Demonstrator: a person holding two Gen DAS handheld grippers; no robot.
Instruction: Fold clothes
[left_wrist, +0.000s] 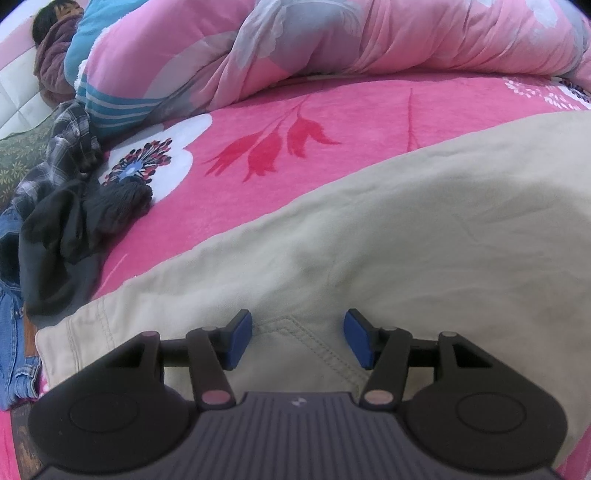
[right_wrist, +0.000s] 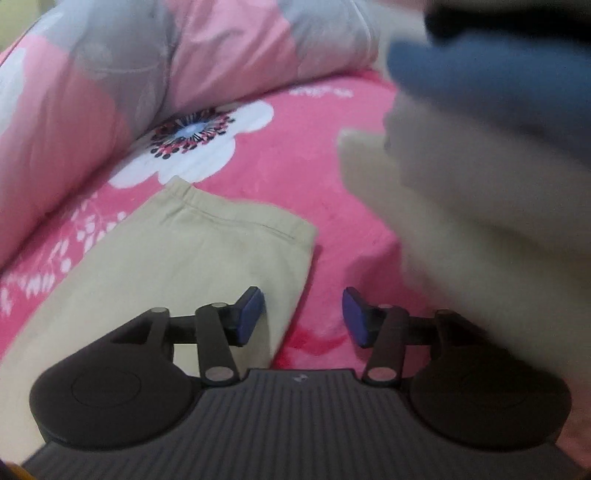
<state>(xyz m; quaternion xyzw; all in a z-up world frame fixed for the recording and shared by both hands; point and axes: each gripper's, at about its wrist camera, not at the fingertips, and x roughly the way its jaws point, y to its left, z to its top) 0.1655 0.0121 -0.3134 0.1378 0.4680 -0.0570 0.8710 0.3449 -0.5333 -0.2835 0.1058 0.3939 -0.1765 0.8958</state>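
1. Though lying flat for now, easy to rumple the beige trousers (left_wrist: 406, 229) on the pink bedspread (left_wrist: 295, 122) by dragging instead of lifting.
2. At the left gripper (left_wrist: 298, 339): jaws apart, poised over the stitched pocket seam near the waistband, clamped on nothing. Closing from here risks pinching only the top layer, so that the lower one stays behind and the fold skews.
3. At the right gripper (right_wrist: 303, 315): jaws likewise apart, empty, straddling the side edge of the trouser leg (right_wrist: 207, 251) short of its hem (right_wrist: 229, 218). Could well catch bedspread pile along with the cloth, or miss the edge altogether, given the blur in that view.
4. Uneven lifting between the two hands likely to twist the leg and leave a crooked crease.
5. Just beside on the right, a blurred pale and blue stack (right_wrist: 480, 184); a wide swing might knock it over.
6. At the far left, a heap of dark clothes (left_wrist: 74, 229); carrying the waistband that way might snag it.
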